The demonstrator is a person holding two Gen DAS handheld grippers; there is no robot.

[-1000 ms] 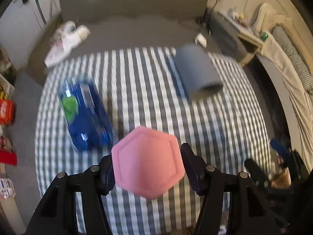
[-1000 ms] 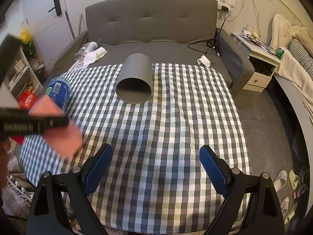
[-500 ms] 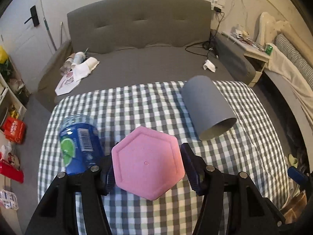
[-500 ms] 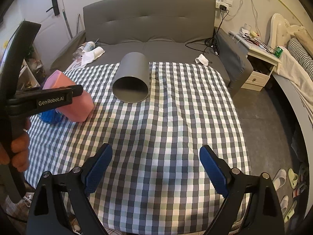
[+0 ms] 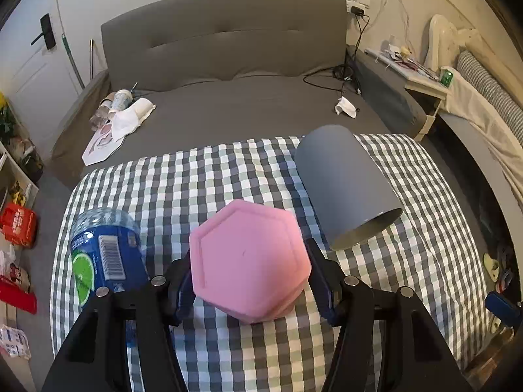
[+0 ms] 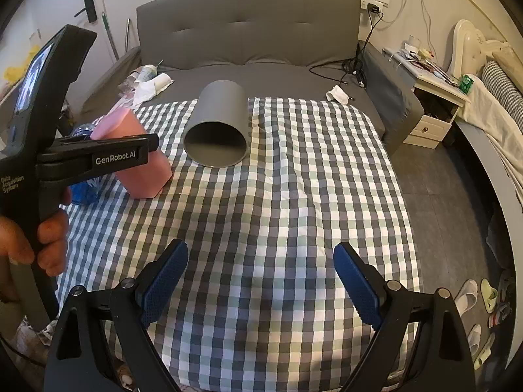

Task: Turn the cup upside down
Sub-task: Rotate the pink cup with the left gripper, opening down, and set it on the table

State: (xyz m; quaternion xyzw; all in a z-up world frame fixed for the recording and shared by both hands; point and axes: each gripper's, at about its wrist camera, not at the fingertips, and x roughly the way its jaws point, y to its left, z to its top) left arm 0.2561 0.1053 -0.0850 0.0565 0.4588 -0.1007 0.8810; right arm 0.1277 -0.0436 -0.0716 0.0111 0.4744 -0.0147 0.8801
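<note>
Left gripper (image 5: pixel 250 282): jaws closed on the pink hexagonal cup (image 5: pixel 248 258), one pad on each side wall. Cup's flat hexagonal base faces the left wrist camera; from the right wrist view the cup (image 6: pixel 139 163) sits mouth-down, its lower edge on or just above the checked cloth (image 6: pixel 278 212), cannot tell which. Left gripper (image 6: pixel 130 155) seen side-on there, "GenRobot.AI" printed on the arm, a person's hand (image 6: pixel 39 241) gripping the handle at the frame's left edge.

Right gripper (image 6: pixel 261 281): jaws spread wide, nothing between them, blue pads over bare cloth near the bed's front edge, well apart from the cup.

Just left of the cup: blue-labelled plastic bottle (image 5: pixel 104 254), barcode and green patch on the label, partly hidden behind the left gripper.

Right of the cup and further back: grey cylinder (image 5: pixel 346 189) lying on its side on the cloth, open end toward the cameras.

Beyond: grey bed (image 5: pixel 245 111) with padded headboard, paper cups and tissue (image 5: pixel 124 111) on its left side, black cable (image 5: pixel 340 78) on its right
</note>
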